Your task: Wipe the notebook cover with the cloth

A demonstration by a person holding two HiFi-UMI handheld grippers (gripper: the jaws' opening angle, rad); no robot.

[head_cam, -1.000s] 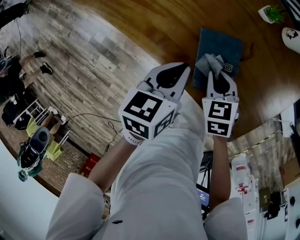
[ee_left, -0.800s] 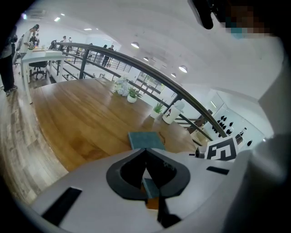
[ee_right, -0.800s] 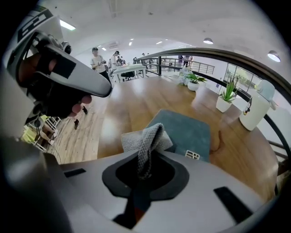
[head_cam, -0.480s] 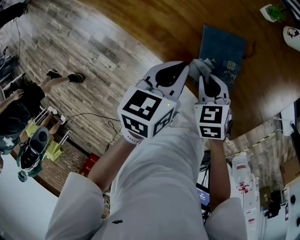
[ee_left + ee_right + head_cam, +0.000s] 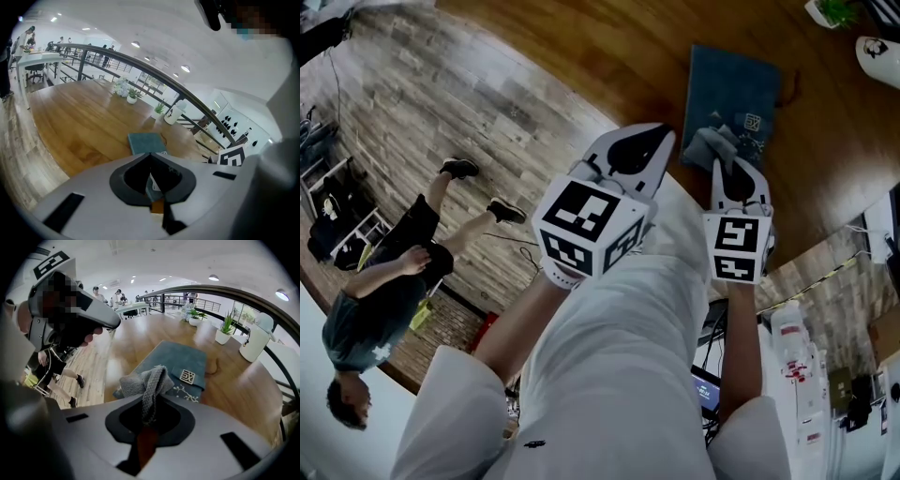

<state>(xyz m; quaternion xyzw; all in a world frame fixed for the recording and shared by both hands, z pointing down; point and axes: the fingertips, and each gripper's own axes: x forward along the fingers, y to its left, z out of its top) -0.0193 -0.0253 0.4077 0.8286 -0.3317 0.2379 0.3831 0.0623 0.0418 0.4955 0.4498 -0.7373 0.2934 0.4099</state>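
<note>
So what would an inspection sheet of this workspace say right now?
surface: glossy wooden table.
job's things: teal notebook, closed and lying flat; grey cloth over its near edge.
clutter: potted plant and white container at the far side.
grippers: right gripper, fingers shut on the cloth; left gripper, fingers together, empty, left of the notebook.
cables: nothing seen on the table.
surroundings: plank floor below, a person on it; a railing beyond the table.
</note>
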